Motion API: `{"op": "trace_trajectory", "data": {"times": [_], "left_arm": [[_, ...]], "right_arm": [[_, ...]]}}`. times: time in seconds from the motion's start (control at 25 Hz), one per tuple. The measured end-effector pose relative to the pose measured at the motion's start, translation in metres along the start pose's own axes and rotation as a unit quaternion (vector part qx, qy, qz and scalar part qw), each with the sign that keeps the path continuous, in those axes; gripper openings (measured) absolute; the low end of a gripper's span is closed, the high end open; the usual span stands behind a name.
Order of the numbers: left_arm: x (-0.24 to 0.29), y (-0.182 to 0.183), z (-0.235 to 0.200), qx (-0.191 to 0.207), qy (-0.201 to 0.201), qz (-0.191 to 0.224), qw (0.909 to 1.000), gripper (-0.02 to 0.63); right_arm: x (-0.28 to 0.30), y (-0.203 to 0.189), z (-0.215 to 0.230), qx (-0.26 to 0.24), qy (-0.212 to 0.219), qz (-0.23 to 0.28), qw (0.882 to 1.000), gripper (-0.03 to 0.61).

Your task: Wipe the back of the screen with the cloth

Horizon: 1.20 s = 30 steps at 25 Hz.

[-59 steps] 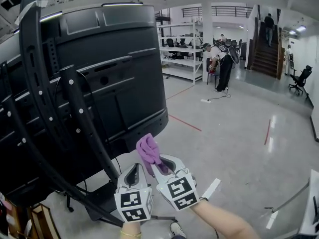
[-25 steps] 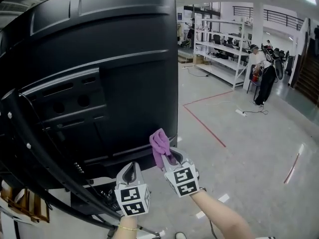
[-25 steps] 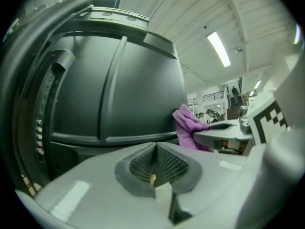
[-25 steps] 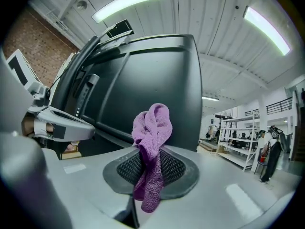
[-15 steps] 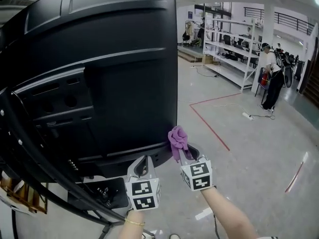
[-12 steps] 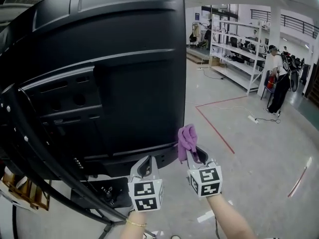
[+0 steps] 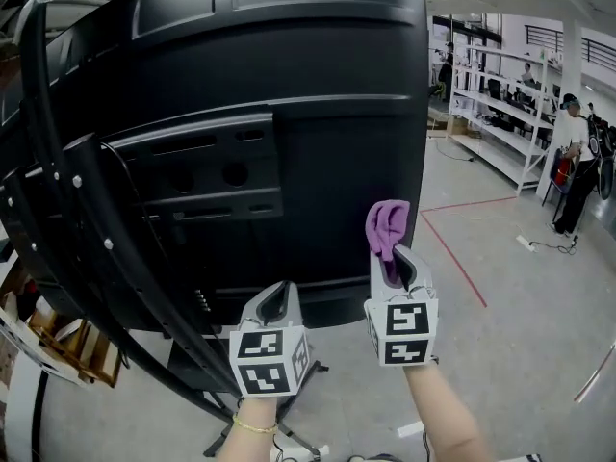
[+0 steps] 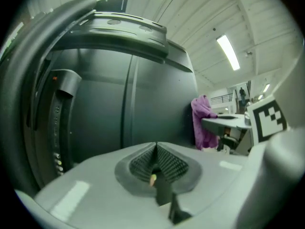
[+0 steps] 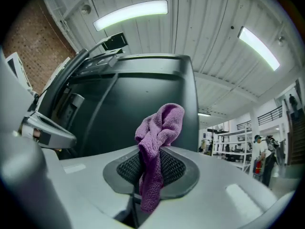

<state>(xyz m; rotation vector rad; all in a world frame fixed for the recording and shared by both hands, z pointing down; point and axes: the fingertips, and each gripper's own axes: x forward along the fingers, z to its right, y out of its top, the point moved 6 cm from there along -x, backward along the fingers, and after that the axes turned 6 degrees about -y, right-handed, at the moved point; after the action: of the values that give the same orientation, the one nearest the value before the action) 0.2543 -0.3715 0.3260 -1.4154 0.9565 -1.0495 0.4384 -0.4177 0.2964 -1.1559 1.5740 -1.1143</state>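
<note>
- The crumpled purple terry cloth (image 9: 159, 128) is pinched in the seam of the right gripper (image 9: 150, 168). A bunched lump rises above the fingertips and a short tail hangs below the ribbed black pads (image 9: 172, 167).
- In the head view the lump stands in front of the lower right part of the large black plastic back of the screen (image 7: 289, 114), close to its right edge. Whether the cloth touches the panel cannot be told.
- The right gripper's fingers are pressed together on the cloth, with only the fabric's thickness between them.
- The left gripper (image 7: 276, 302) is held just beside the right one, lower and to its left, under the screen's bottom edge. Its fingers are closed against each other with nothing between them, and it touches nothing.
- Left of the grippers, curved black metal stand bars (image 7: 87, 219) studded with pale bolts cross in front of the screen's back. A thin black cable runs along them.
- A raised panel with slots and round holes (image 7: 207, 176) sits left of centre on the back, well apart from the cloth.
- Below the screen lies the black stand base (image 7: 197, 373), on the pale grey floor (image 7: 520, 335).
- A red floor line (image 7: 460, 263) runs off to the right of the cloth.
- Farther back stand white shelving racks (image 7: 500, 114) and a person in a white top (image 7: 576, 157), well apart from the grippers.
</note>
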Motion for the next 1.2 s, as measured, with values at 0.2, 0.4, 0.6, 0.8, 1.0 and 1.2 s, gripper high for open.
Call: {"op": "trace_trajectory", "data": {"times": [0.2, 0.4, 0.6, 0.8, 1.0, 1.2], "left_arm": [[-0.025, 0.008, -0.037, 0.003, 0.038, 0.007, 0.9993, 0.008], [-0.055, 0.008, -0.070, -0.008, 0.071, 0.007, 0.9974, 0.008], [-0.075, 0.007, -0.089, -0.003, 0.092, 0.008, 0.9957, 0.008], [-0.081, 0.010, -0.088, -0.006, 0.088, 0.012, 0.9960, 0.008], [-0.053, 0.019, -0.057, 0.003, 0.045, 0.021, 0.9988, 0.008], [-0.001, 0.044, -0.002, 0.020, -0.017, 0.037, 0.9990, 0.008]], "right_arm": [[0.005, 0.024, -0.086, 0.011, 0.098, 0.017, 0.995, 0.064], [0.010, 0.051, -0.162, 0.013, 0.187, 0.029, 0.982, 0.064], [0.017, 0.059, -0.210, 0.018, 0.255, 0.013, 0.967, 0.064], [0.005, 0.061, -0.217, 0.025, 0.273, 0.022, 0.961, 0.064], [-0.011, 0.059, -0.158, 0.037, 0.237, 0.043, 0.970, 0.064], [-0.007, 0.050, -0.061, 0.046, 0.145, 0.036, 0.988, 0.064]]}}
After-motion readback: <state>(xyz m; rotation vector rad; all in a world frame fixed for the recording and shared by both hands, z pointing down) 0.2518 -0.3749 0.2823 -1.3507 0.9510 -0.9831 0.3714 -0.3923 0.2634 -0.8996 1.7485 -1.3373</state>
